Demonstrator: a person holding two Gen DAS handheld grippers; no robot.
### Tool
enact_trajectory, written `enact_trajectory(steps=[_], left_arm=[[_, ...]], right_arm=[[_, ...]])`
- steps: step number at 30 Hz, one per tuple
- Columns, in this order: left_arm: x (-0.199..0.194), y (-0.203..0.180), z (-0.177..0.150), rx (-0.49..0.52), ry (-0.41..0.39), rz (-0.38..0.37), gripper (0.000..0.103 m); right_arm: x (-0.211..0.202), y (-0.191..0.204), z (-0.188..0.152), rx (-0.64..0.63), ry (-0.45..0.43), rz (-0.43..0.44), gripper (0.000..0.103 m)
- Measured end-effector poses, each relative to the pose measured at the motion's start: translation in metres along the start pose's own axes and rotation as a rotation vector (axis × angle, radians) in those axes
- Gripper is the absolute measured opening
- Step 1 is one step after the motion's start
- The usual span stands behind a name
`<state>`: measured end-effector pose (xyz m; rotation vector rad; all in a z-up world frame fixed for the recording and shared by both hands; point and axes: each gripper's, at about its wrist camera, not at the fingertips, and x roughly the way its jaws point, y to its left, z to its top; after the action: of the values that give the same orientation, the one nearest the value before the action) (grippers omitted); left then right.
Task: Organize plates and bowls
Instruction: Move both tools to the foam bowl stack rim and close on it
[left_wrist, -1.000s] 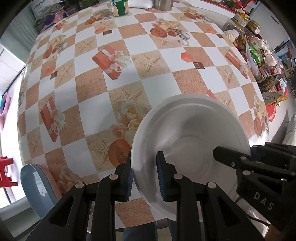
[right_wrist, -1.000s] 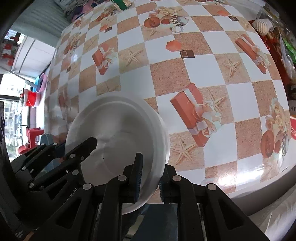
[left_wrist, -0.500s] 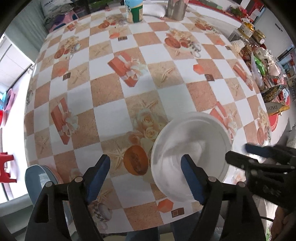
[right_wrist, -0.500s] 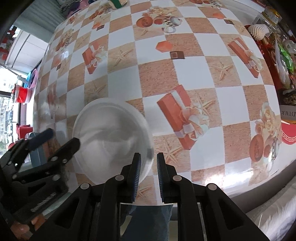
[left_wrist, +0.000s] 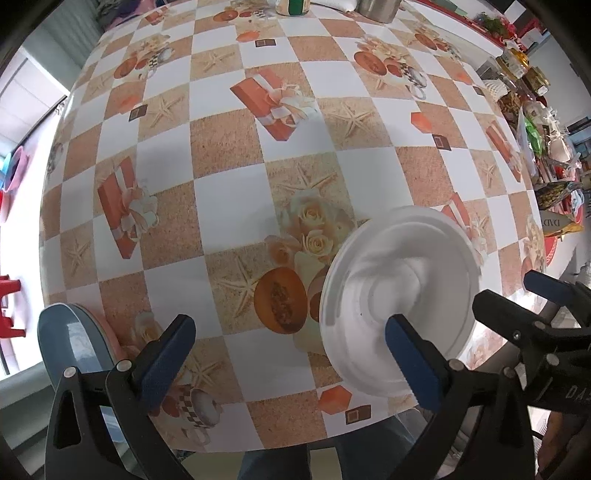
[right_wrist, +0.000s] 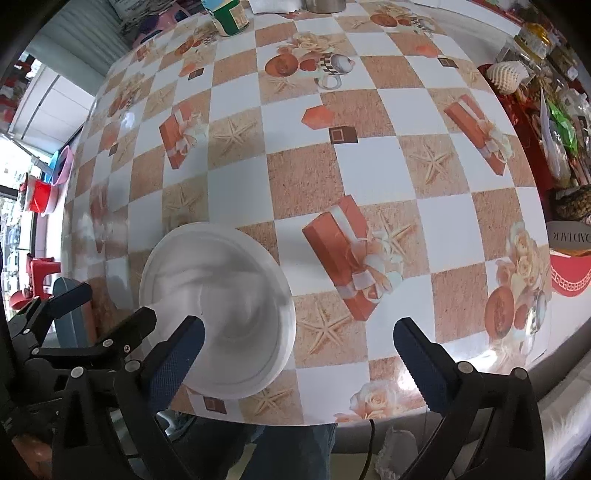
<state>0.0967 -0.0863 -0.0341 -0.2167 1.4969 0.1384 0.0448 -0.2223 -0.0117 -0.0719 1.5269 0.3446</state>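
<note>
Both tools are opening wide and pinch nothing: left tool (left_wrist: 288, 350), right tool (right_wrist: 299, 347), white bowl (right_wrist: 218, 314) on the desk (right_wrist: 306, 177) between them.

One white plate (left_wrist: 399, 295) lies at the lower right of the left wrist view. Two grippers show, the left gripper (left_wrist: 291, 354) and the right gripper (right_wrist: 299, 354), each with two blue-padded fingers. One bottle (right_wrist: 227, 16) and one metal pot (left_wrist: 380, 7) stand at the top edge. One blue chair (left_wrist: 70, 339), possibly a stool, sits lower left.
</note>
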Motion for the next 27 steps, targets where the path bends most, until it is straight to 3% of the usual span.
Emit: enact_trajectory(steps=[27], left_arm=[[0.018, -0.010, 0.004, 0.023, 0.042, 0.034, 0.103]], right_arm=[[0.018, -0.008, 0.002, 0.029, 0.057, -0.021, 0.103]])
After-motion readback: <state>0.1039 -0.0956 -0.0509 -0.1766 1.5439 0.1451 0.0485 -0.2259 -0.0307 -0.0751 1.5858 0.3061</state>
